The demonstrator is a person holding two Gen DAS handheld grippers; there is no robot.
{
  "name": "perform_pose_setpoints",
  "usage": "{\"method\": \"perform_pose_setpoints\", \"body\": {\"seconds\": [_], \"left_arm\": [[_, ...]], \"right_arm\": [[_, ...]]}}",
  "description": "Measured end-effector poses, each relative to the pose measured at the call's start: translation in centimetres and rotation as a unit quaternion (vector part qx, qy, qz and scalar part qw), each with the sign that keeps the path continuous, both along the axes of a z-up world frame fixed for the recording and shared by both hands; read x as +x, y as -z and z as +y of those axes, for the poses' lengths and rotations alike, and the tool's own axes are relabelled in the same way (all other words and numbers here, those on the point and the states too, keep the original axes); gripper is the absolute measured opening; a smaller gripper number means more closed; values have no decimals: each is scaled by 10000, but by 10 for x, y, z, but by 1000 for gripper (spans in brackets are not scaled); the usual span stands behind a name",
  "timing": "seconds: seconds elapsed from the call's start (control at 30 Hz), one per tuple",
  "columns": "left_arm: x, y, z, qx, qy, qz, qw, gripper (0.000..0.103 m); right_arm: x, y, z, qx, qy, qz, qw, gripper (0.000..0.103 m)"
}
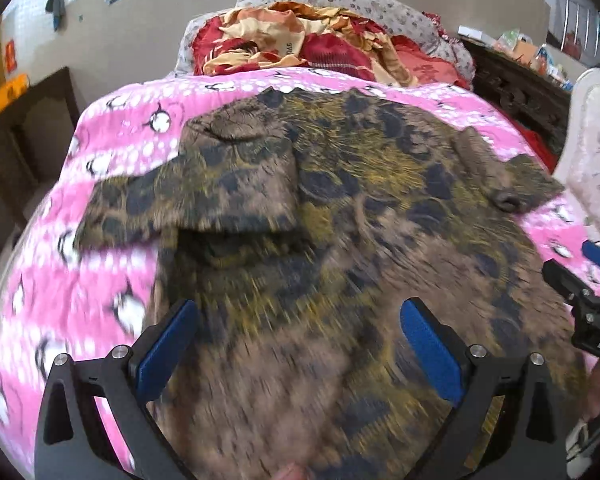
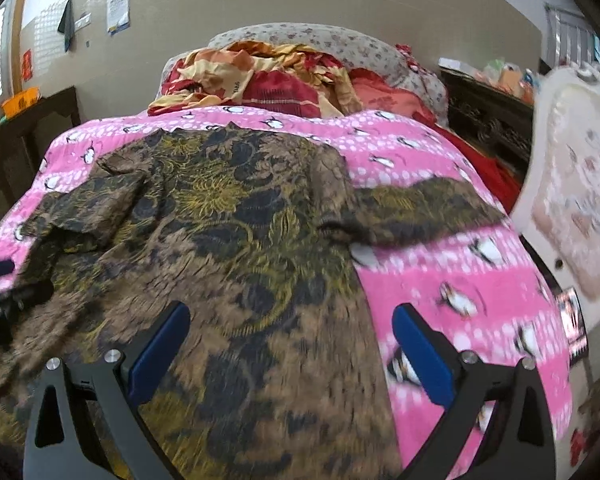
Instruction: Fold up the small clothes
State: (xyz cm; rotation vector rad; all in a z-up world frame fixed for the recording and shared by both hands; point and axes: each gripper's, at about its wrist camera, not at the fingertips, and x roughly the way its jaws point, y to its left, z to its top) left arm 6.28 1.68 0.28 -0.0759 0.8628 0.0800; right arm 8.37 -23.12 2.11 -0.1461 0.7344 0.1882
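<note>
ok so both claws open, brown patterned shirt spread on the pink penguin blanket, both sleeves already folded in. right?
Not quite: only one sleeve is folded onto the shirt. The right wrist view shows the other sleeve still lying out on the pink blanket. Both claws, left and right, are open.

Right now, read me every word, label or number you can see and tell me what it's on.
"DAS": white letters on the right hand-held gripper, cut off at the frame edge.
Wall poster: print too small to read.
Red wall sign: blurred, unreadable.
Lettering on the red and yellow cloth: too small to read.
</note>
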Motion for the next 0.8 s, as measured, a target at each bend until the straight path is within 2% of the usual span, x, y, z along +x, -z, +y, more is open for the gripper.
{"method": "perform_pose_setpoints", "body": {"seconds": [0.1,0.23,0.37,0.5,0.8], "left_arm": [[27,20,8,152,-99,140,9997,86],[39,49,23,-80,-386,390,9985,86],[35,63,26,-178,-450,364,9982,87],[33,65,24,-139,-461,303,9984,87],[30,67,26,-165,-457,296,9984,87]], "right_arm": [[32,14,10,33,-40,201,9998,103],[60,46,19,544,-66,708,9960,103],[63,81,31,331,-142,844,9958,103],[60,85,43,-29,-137,786,9968,103],[62,86,45,-165,-130,825,9964,103]]}}
